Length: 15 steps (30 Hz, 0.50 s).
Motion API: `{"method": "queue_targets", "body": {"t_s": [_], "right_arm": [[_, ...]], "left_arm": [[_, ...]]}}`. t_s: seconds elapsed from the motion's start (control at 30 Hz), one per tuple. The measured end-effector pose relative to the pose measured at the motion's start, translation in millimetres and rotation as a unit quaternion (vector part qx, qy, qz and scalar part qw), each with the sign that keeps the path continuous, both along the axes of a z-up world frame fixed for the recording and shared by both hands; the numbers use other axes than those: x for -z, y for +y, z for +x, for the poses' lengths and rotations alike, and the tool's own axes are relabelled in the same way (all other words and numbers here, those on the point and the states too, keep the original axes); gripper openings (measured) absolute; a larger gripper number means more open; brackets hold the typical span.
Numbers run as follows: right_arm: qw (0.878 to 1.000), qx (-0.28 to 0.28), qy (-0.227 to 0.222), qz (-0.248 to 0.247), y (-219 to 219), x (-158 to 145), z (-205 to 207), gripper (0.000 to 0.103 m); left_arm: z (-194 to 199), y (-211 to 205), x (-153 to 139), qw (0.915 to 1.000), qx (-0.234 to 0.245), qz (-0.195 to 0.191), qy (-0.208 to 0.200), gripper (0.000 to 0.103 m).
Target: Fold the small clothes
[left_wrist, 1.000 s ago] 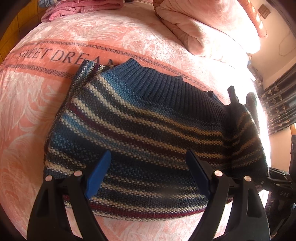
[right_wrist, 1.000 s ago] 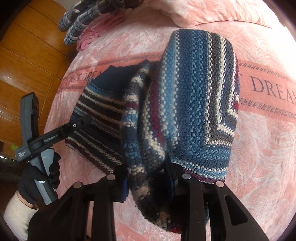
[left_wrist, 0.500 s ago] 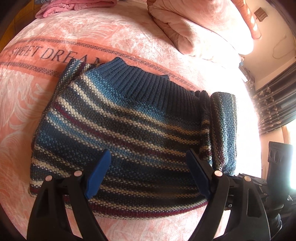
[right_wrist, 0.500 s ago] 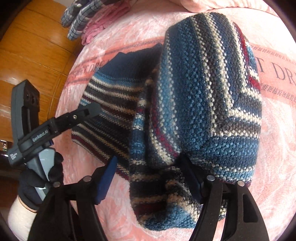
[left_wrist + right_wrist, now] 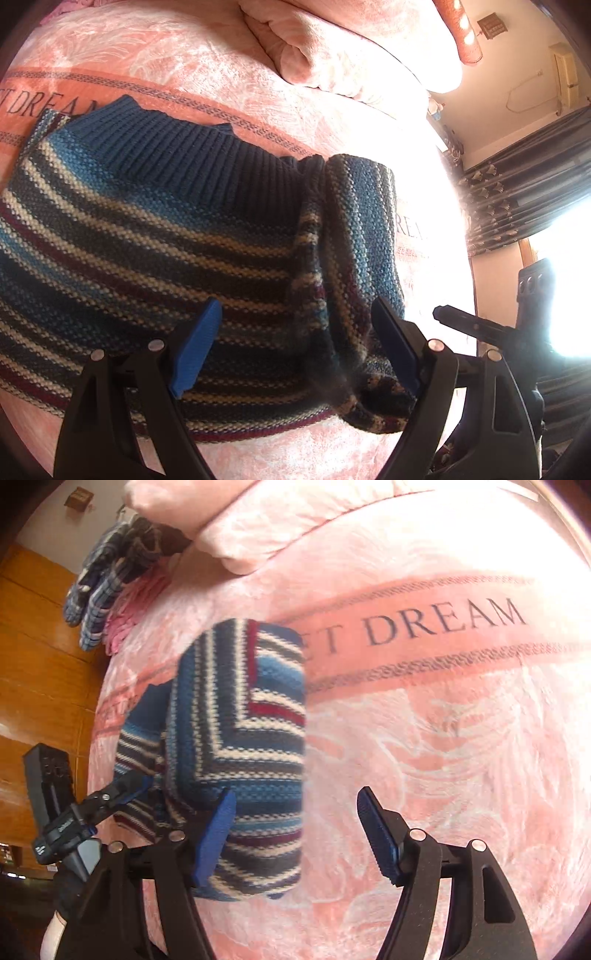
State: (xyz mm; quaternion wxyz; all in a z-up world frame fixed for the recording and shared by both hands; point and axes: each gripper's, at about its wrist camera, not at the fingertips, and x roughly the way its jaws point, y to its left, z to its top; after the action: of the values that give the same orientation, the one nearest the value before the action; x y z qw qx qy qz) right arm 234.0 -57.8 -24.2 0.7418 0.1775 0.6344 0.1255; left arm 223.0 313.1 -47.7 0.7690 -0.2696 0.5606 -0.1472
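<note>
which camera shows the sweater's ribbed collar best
The left wrist view: the striped sweater's ribbed collar lies fully exposed. In the right wrist view only a dark blue sliver shows behind the folded sleeve.

Strong daylight is admitted from a window (image 5: 569,295) at the right edge of the left wrist view, where everything is blown out to white and the curtain (image 5: 517,192) is hazed by flare. The pink bedspread (image 5: 207,74) is overexposed near that glare. The striped sweater (image 5: 147,236) is rendered darker, with its near folded edge softened by blur. In the right wrist view the bedspread (image 5: 443,738) is washed pale and the whole frame is smeared. Straight lines are bowed by fisheye distortion, and the corners are vignetted black.
</note>
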Motion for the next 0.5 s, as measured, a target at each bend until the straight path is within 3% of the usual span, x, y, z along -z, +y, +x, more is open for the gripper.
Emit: {"method": "queue_targets", "body": {"t_s": [0.17, 0.37, 0.5], "right_arm": [[0.999, 0.018, 0.035, -0.008, -30, 27, -5, 0.068], [0.999, 0.013, 0.033, -0.007, -38, 26, -9, 0.068], [0.999, 0.012, 0.031, -0.008, -44, 25, -11, 0.068]], "left_arm": [[10, -24, 5, 0.9999, 0.010, -0.012, 0.001, 0.082], [25, -55, 7, 0.9995, 0.020, -0.023, -0.003, 0.079], [33, -76, 10, 0.9995, 0.031, -0.010, -0.007, 0.073]]}}
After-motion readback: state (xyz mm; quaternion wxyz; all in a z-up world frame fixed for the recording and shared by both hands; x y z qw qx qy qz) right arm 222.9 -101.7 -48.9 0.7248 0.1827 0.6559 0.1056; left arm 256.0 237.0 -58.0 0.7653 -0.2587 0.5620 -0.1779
